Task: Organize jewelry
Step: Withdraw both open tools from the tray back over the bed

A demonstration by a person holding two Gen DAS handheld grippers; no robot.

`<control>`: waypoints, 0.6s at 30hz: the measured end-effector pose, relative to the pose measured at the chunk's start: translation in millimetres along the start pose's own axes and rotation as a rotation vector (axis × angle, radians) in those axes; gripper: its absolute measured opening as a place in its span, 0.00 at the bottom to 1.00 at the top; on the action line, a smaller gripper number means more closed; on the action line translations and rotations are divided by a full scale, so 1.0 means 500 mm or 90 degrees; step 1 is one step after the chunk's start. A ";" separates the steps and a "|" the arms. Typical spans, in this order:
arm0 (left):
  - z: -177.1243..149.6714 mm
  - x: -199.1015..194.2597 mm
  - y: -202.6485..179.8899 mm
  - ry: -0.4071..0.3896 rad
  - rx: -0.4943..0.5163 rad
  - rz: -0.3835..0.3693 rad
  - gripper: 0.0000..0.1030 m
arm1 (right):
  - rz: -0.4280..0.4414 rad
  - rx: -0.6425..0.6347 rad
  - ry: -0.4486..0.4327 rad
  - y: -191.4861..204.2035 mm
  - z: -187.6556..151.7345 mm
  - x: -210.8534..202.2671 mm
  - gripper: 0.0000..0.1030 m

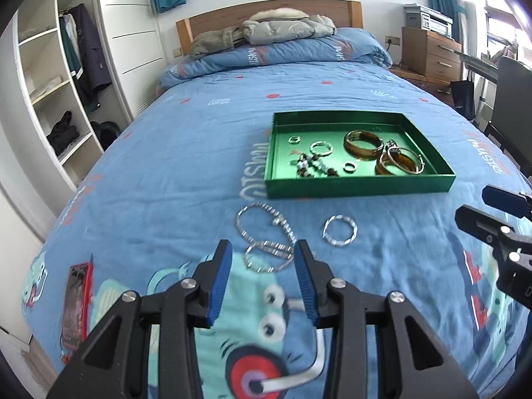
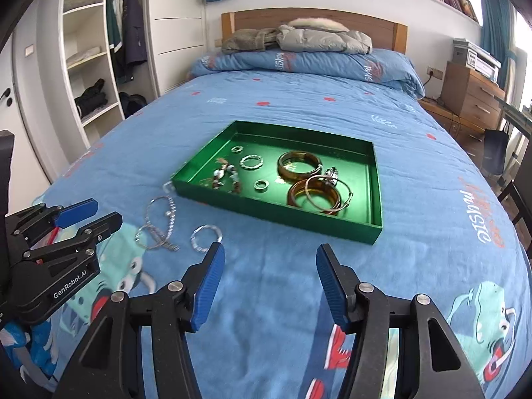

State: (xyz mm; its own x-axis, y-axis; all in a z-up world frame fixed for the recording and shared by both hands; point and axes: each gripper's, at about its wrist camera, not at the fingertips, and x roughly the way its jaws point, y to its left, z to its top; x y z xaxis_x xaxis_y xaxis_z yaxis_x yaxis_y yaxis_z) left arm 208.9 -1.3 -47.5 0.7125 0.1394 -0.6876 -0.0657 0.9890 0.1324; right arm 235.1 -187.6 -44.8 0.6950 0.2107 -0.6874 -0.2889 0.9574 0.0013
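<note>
Left wrist view: silver chain and twisted ring loose on blue bedspread, just before green tray of bangles — left gripper and right gripper both parted, empty.

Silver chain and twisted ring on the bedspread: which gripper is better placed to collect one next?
Probably left: the left gripper, jaws open and empty, points at the silver chain; the right gripper faces bare bedspread.

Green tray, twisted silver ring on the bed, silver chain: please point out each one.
green tray (image 1: pixel 359 188), left wrist view, front wall.
twisted silver ring (image 1: pixel 339 231), left wrist view, its hoop's left rim.
silver chain (image 2: pixel 159 229), right wrist view, tangled middle.
</note>
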 end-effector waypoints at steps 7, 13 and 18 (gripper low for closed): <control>-0.045 -0.078 0.047 -0.012 -0.021 0.022 0.36 | 0.005 -0.003 -0.002 0.038 -0.040 -0.068 0.57; -0.073 -0.137 0.076 -0.029 -0.033 0.032 0.36 | 0.004 -0.015 -0.003 0.068 -0.069 -0.112 0.57; -0.089 -0.172 0.094 -0.038 -0.038 0.036 0.36 | 0.004 -0.023 -0.008 0.088 -0.086 -0.144 0.57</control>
State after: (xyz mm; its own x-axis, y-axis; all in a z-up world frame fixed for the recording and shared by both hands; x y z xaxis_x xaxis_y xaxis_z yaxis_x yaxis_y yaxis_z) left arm 113.5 35.3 -14.0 0.7467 0.1938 -0.6364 -0.1476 0.9811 0.1255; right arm 143.8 -169.2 -26.5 0.7011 0.2189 -0.6786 -0.3161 0.9485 -0.0206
